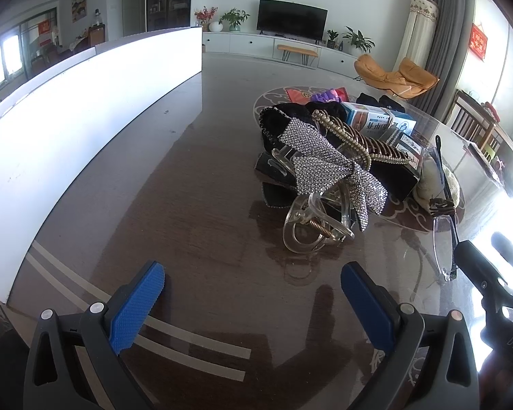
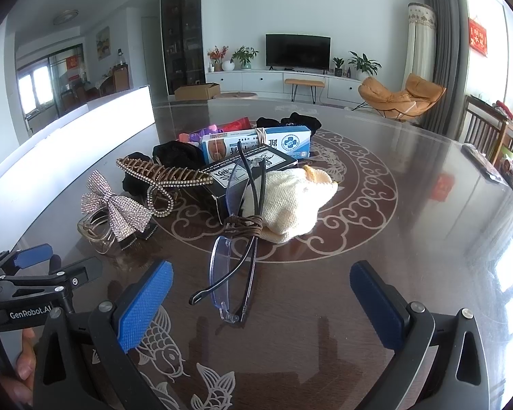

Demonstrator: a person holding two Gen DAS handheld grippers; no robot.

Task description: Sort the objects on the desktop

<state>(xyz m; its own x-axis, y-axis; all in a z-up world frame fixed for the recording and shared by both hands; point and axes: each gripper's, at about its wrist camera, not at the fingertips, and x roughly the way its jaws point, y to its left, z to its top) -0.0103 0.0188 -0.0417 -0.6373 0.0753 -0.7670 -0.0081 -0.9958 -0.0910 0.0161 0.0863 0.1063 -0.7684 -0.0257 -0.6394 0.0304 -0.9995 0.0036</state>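
i have both tools hovering low over the dark glossy table (image 2: 410, 184), and neither carries anything; the left gripper (image 1: 253, 304) has its blue pads spread wide, and the right gripper (image 2: 261, 302) is just as wide apart; the pile to sort sits ahead of me near the table's middle; nearest the right tool lie the glasses (image 2: 234, 256), folded, thin-framed, a brown cord wound round the arms, leaning against a cream knitted pouch (image 2: 290, 201); i judge them light and fragile, the lenses slick, so i'd take them at the cord-wrapped arms; in front of the left tool is the clear claw clip (image 1: 311, 225), stiff and springy, smooth plastic, tangled with the rhinestone bow (image 1: 328, 171); i'd pinch its loop handles; behind are a gold comb clip (image 2: 160, 174) and medicine boxes (image 2: 256, 143), light, rigid, easy by the flat sides.
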